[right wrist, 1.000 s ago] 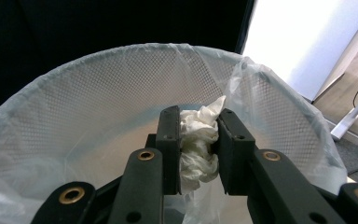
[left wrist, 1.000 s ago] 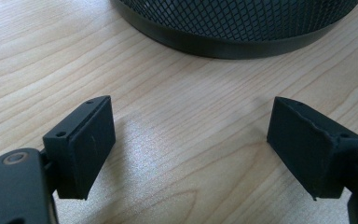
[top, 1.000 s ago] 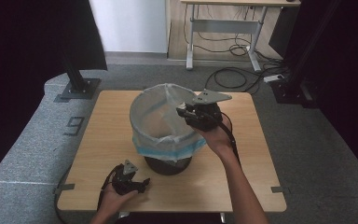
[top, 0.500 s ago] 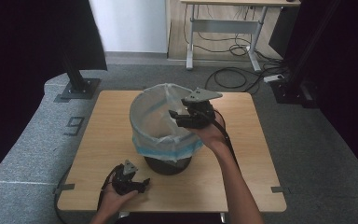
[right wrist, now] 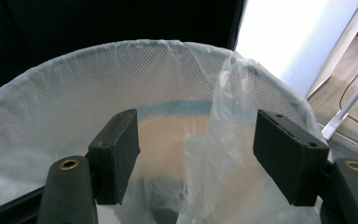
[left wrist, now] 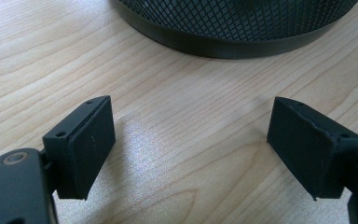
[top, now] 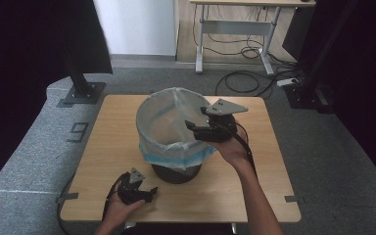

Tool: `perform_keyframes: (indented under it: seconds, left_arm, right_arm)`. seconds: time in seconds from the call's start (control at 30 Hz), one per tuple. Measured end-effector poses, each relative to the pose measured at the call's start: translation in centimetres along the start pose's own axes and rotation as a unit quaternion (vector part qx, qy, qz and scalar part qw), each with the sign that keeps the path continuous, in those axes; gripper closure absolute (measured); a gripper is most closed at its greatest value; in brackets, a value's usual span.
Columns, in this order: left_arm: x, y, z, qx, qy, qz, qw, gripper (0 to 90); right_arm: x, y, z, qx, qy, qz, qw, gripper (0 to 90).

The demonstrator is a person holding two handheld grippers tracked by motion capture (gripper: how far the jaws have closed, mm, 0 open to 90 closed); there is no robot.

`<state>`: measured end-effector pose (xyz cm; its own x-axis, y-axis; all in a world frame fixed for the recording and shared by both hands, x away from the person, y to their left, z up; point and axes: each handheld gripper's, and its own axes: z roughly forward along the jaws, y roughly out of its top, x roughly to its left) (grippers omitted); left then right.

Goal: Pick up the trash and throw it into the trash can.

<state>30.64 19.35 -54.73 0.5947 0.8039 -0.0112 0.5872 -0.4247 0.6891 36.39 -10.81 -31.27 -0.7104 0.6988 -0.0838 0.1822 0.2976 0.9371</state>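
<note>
1. Left gripper (top: 149, 191), at about 7 o'clock on the table (top: 107, 147): it rests near the front edge. In the left gripper view its jaws stand wide apart with nothing but bare wood between them, and the black mesh base of the waste bin (left wrist: 242, 18) lies just ahead, apart from them.

2. Waste bin, at the table's middle: upright, with a clear plastic liner (top: 169, 125) draped over its rim. The liner's blue-edged hem (top: 176, 159) hangs down the outside on the near side.

3. Right gripper (top: 192, 128), at about 3 o'clock of the bin's mouth: it hangs over the rim and points inward. Its jaws have just been opening and now stand wide. A loose fold of liner (right wrist: 228, 121) rises between them, but the pads do not press on it.

4. Progress, as I judge it: the liner is already in the bin and folded over most of the rim, so the fitting is largely done. The bunched fold on the right side looks unsettled; smoothing it or pulling it down over the rim seems to be what is left.

5. Beyond the table, at 12 o'clock: a desk frame (top: 240, 36) and floor cables (top: 245, 73).
</note>
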Motion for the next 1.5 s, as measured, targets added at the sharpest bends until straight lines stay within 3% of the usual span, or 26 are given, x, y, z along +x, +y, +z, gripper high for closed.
perform_keyframes:
  seconds: [0.67,1.03,1.5]
  left_arm:
    - [-0.2,0.2,0.2,0.0,-0.004,0.003,1.0,14.6]
    - [-0.3,0.3,0.3,0.0,-0.005,0.005,1.0,14.6]
    - [-0.5,0.3,0.3,0.0,-0.004,0.003,1.0,14.7]
  right_arm:
    - [-0.8,-2.7,-5.1,-0.024,-0.021,0.017,0.9994,32.8]
    - [-1.6,-4.6,-6.6,-0.03,-0.024,0.037,0.9986,32.8]
    - [-3.0,-9.6,-8.1,-0.014,-0.039,0.065,0.997,32.3]
